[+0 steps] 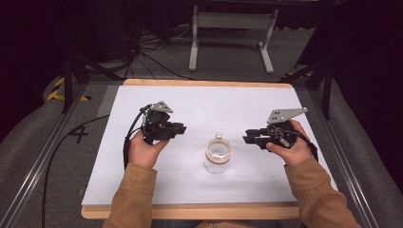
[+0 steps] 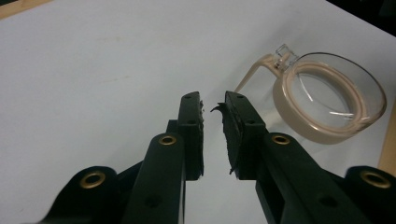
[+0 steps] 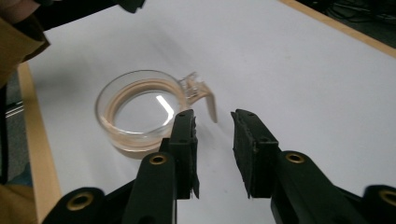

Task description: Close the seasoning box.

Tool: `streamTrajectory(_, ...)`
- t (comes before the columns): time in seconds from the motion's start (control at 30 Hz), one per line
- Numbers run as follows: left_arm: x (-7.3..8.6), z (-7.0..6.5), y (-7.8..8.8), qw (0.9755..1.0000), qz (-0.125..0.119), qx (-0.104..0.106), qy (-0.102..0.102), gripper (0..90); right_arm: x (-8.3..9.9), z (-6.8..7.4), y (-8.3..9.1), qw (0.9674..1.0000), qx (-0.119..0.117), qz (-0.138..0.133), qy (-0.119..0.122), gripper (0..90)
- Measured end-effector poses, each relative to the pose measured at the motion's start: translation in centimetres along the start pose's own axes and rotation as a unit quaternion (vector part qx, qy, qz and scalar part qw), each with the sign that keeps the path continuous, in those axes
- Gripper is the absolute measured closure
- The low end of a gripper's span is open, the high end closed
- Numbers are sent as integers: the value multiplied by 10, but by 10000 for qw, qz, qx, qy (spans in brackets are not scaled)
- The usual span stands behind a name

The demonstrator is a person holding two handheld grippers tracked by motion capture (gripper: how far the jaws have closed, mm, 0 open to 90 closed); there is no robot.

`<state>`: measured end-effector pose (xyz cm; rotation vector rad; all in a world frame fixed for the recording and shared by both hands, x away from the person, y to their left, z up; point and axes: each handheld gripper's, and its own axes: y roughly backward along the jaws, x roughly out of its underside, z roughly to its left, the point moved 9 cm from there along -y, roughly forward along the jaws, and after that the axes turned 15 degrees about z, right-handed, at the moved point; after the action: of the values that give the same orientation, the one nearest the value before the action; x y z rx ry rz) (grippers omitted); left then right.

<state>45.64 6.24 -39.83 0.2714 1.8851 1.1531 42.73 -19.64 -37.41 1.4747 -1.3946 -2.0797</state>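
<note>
A clear glass jar (image 1: 217, 157) with a beige seal ring and a small wire clasp stands upright near the middle of the white tabletop (image 1: 199, 102). My left gripper (image 1: 183, 127) hovers to its left, jaws pointing right. In the left gripper view the jaws (image 2: 212, 100) stand a narrow gap apart with nothing between them, and the jar (image 2: 327, 102) lies off to the right. My right gripper (image 1: 246, 137) sits to the jar's right, pointing left. Its jaws (image 3: 212, 116) are open and empty, with the jar (image 3: 135, 112) just beyond the left jaw and its clasp ahead of the gap.
The white top has a wooden rim (image 1: 190, 211) along its near and far edges. Metal rails (image 1: 43, 156) run down both sides of the table. A grey stand (image 1: 233, 21) and loose cables lie on the floor behind. Black cables trail from each gripper.
</note>
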Motion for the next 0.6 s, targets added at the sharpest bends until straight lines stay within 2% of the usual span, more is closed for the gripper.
streamTrajectory(0.1, 4, 5, 2, 9999, 17, -116, 29, 744, 5, -17, 2, 9998, 162, -2, -126, 644)
streamTrajectory(0.17, 6, 9, 1, 9999, 4, -171, -21, 728, 9, -26, 3, 9996, 218, -12, -204, 615)
streamTrajectory(0.27, 10, 16, -3, 9998, 65, -191, -40, 710, 16, -44, 2, 9987, 367, -41, -355, 563)
streamTrajectory(0.33, 13, 22, -8, 9997, 75, -224, 39, 700, 22, -57, 2, 9979, 467, -82, -445, 535)
streamTrajectory(0.43, 16, 30, -15, 9995, 127, -300, 44, 688, 32, -73, -2, 9967, 526, -72, -610, 520)
streamTrajectory(0.5, 18, 34, -18, 9993, 175, -327, 9, 674, 42, -87, -9, 9954, 673, 69, -682, 494)
streamTrajectory(0.53, 18, 34, -18, 9993, 175, -327, 9, 671, 42, -87, -9, 9954, 673, 69, -682, 494)
streamTrajectory(0.57, 19, 35, -21, 9994, 150, -309, 41, 671, 47, -92, -13, 9948, 717, 170, -705, 490)
streamTrajectory(0.6, 20, 37, -21, 9992, 172, -353, -10, 661, 52, -98, -16, 9939, 796, 212, -740, 480)
